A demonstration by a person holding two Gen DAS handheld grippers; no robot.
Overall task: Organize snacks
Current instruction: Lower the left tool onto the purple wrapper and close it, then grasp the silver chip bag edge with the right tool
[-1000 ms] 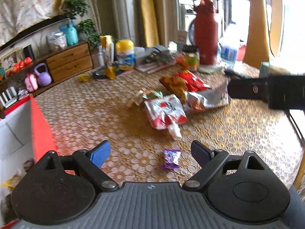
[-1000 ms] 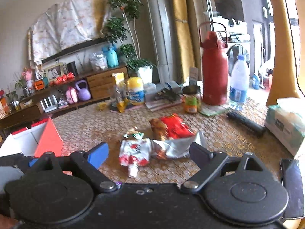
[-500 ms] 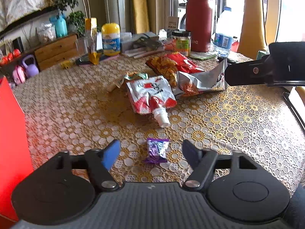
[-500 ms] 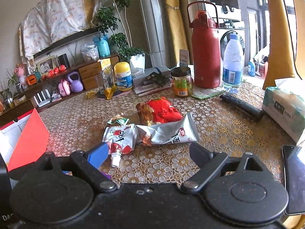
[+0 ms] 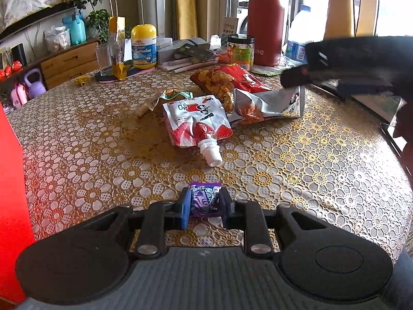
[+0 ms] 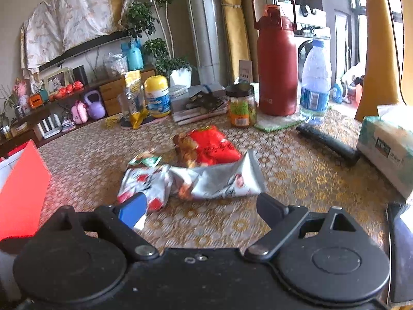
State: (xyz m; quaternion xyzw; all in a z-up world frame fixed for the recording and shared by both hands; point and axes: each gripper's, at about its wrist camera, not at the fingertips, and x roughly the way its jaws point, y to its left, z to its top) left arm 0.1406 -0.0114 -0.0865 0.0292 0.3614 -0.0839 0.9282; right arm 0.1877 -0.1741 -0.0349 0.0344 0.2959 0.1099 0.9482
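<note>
Now the left gripper (image 5: 204, 204) is clamped on a small purple candy packet (image 5: 204, 198) at the near table (image 5: 77, 155) edge.

At far left stands a red box (image 5: 10, 193), its contents hidden. Far back, one yellow-lidded jar (image 5: 143, 46) reads "Kids Smart Gummies"; right of it, one clear jar (image 5: 240, 51) holds yellowish snacks beside a red flask (image 5: 264, 28). Mid-table lie four snacks: one green wrapper (image 5: 173, 94), one white spouted pouch (image 5: 197, 124) with strawberries, one red chip bag (image 5: 227, 80), one silver bag (image 5: 268, 103). The right gripper (image 6: 201, 206) hovers before the silver bag with fingers wide apart, holding nothing.
</note>
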